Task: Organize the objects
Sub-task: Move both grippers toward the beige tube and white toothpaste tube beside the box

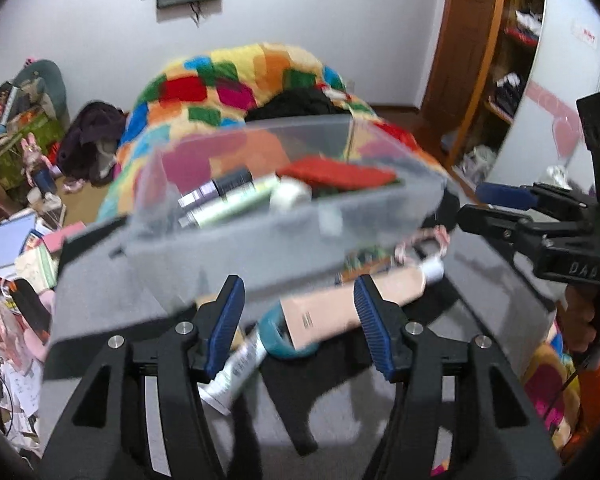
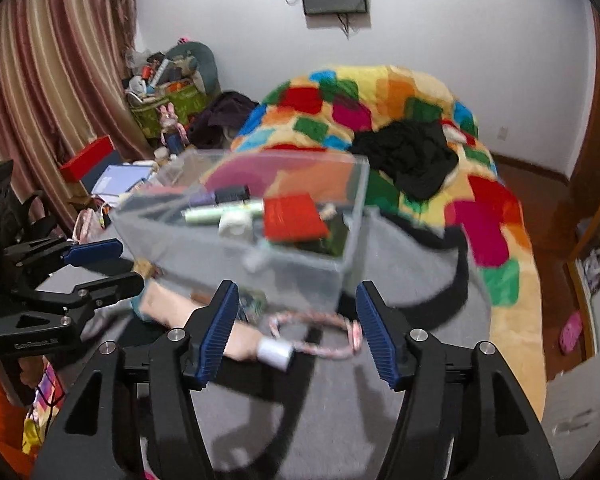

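Note:
A clear plastic bin [image 1: 260, 236] [image 2: 300, 276] sits on a grey cloth [image 1: 480, 280] [image 2: 400, 280]. It holds tubes [image 1: 228, 200] [image 2: 220, 212], a red box [image 1: 336, 172] [image 2: 292, 216] and a white roll [image 2: 236, 224]. Outside it lie a beige tube with a white cap [image 1: 340, 304] [image 2: 276, 352], a pink-white cord loop [image 2: 320, 332], a white tube [image 1: 236, 372] and a teal ring [image 1: 276, 340]. My left gripper [image 1: 300, 316] [image 2: 96, 264] is open over the beige tube. My right gripper [image 2: 296, 320] [image 1: 472, 204] is open over the cap and cord.
A bright patchwork blanket [image 1: 240, 84] [image 2: 380, 96] with a black garment [image 2: 412, 156] lies behind the bin. Clutter of books and bags [image 1: 16, 248] [image 2: 160, 92] fills the left. A wooden shelf [image 1: 500, 60] stands to the right, striped curtains [image 2: 40, 80] to the left.

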